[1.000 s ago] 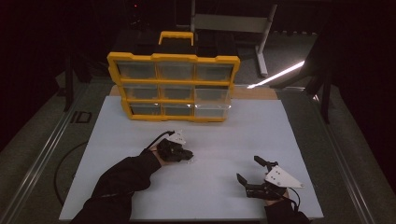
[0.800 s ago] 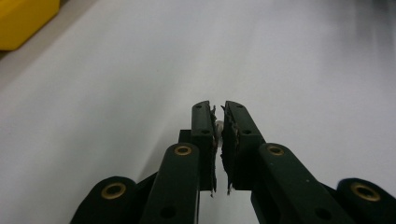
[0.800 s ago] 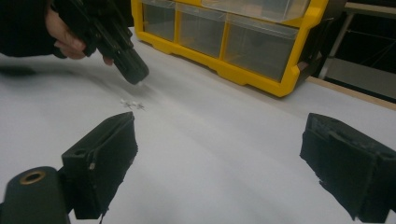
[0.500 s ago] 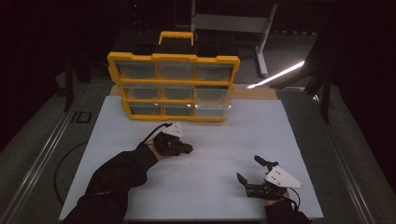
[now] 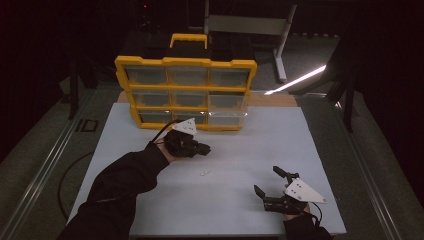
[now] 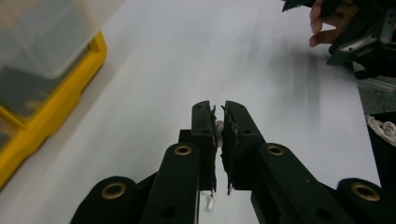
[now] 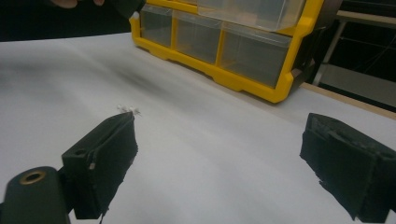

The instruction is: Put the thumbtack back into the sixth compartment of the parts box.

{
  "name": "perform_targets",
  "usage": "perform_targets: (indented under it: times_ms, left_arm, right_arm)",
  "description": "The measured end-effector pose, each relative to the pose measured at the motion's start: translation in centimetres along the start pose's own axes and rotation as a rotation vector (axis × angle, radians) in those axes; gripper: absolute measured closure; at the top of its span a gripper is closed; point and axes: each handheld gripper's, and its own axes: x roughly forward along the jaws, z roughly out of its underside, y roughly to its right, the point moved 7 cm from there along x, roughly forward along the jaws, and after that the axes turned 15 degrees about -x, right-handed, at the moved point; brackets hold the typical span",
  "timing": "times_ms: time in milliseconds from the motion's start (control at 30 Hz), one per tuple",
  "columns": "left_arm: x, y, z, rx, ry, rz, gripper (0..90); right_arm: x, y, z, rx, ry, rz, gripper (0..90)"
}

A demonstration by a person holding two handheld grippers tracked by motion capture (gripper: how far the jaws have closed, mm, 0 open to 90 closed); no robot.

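Left gripper (image 5: pixel 204 148) has risen off the white table sheet (image 5: pixel 250 150) since a second ago and now hangs closer to the yellow organizer (image 5: pixel 185 92), its jaws nearly shut with a small white part (image 6: pixel 218 125) pinched between the pads, seen in the left gripper view as a pale sliver in the narrow gap. Below and behind that gripper, on the sheet, a few more small white pieces (image 5: pixel 204 173) lie loose; the right gripper view shows them just beyond its own left jaw (image 7: pixel 128 109). Ahead of the left gripper stands the organizer, with one clear drawer (image 5: pixel 227 107) at the lower right pulled forward. Right gripper (image 5: pixel 272 182) has kept its place near the front edge of the sheet, well apart from the left, jaws wide and holding nothing. Judgement: pick-up is complete and carriage toward a drawer is in hand; the grip on so small a part looks marginal.
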Motion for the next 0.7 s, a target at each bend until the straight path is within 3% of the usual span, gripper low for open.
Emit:
perform_targets:
  times_ms: [533, 700]
  left_arm:
    - [-1.7, 1.2, -4.7, 0.034, 0.024, 0.021, 84.1]
    - [-2.5, 1.1, -6.6, 0.030, 0.054, 0.026, 84.0]
  right_arm:
    - [-0.1, 0.0, -0.1, 0.006, 0.004, 0.001, 10.2]
    - [-0.1, 0.1, 0.0, 0.006, 0.003, 0.001, 10.2]
